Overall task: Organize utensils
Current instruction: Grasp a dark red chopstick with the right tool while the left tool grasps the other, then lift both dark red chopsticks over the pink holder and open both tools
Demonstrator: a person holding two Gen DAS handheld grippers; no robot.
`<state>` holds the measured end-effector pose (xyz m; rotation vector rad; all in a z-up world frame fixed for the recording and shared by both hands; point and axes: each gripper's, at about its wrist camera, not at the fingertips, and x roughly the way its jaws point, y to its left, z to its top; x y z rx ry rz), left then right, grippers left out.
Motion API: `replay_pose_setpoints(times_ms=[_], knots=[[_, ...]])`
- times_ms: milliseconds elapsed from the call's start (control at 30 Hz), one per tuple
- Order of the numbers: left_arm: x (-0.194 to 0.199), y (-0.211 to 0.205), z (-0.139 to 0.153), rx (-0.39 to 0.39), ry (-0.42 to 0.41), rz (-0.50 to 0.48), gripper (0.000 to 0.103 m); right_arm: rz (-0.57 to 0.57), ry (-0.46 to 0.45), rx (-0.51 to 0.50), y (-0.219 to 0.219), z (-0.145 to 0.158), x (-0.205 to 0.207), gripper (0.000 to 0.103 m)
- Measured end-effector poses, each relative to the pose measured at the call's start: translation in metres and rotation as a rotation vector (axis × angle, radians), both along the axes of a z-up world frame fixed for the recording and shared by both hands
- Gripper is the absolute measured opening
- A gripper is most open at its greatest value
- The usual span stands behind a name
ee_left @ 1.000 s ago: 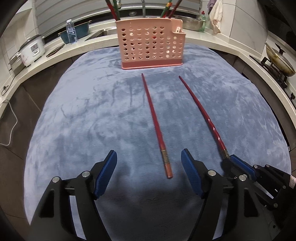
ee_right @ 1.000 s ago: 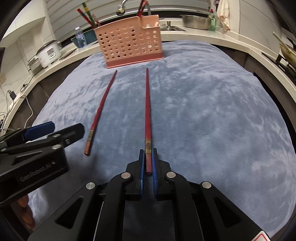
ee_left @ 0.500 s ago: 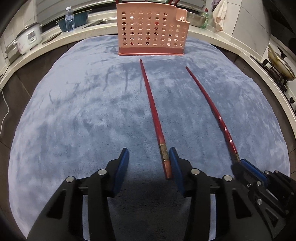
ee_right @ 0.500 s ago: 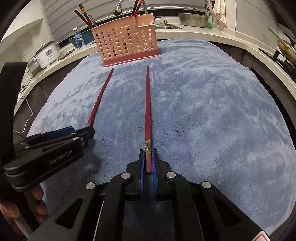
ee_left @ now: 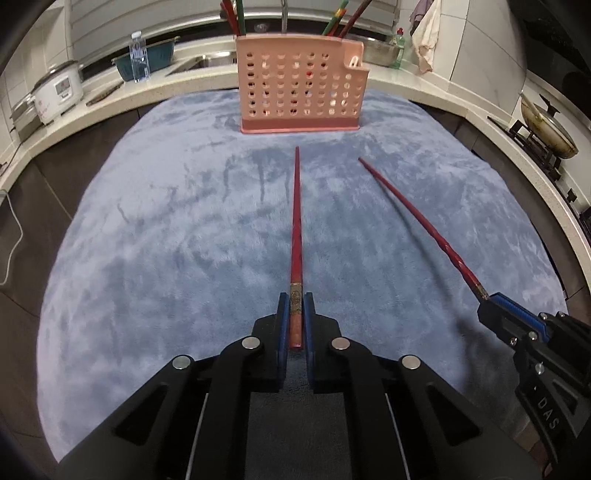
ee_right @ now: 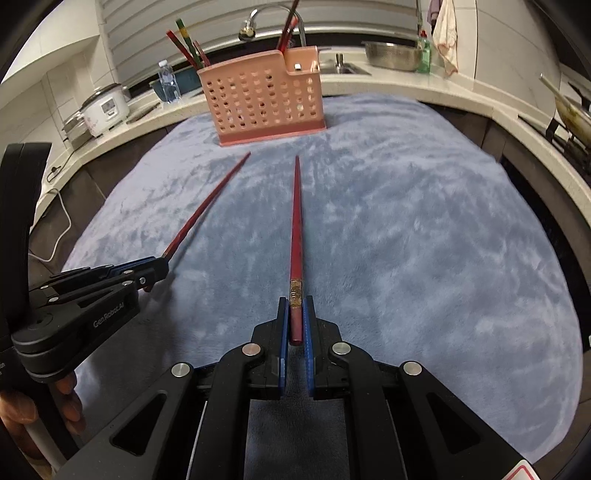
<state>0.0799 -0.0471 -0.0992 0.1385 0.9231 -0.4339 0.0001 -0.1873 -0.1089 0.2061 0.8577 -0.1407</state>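
This is a home kitchen. A pale stone countertop (ee_left: pixel 192 86) curves around the work area, carrying a white electric rice cooker (ee_left: pixel 57 92), a steel sink with a chrome tap (ee_right: pixel 255 22), a wide steel basin (ee_right: pixel 393 55), a green dish-soap bottle (ee_left: pixel 398 48), and a lidded wok on a gas hob (ee_left: pixel 548 131).

"GenRobot.AI" on left hand-held gripper (ee_right: pixel 157 273); "DAS" on right hand-held gripper (ee_left: pixel 487 297).
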Motion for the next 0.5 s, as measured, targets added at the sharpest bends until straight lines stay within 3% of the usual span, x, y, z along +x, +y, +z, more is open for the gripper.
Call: replay_pose_setpoints(times_ms=[500], knots=[[0.004,0.003,0.116,-0.102,-0.190,0.001,0.007,-0.025,-0.189,-0.001,-0.016,0.102,-0.001,0.007]])
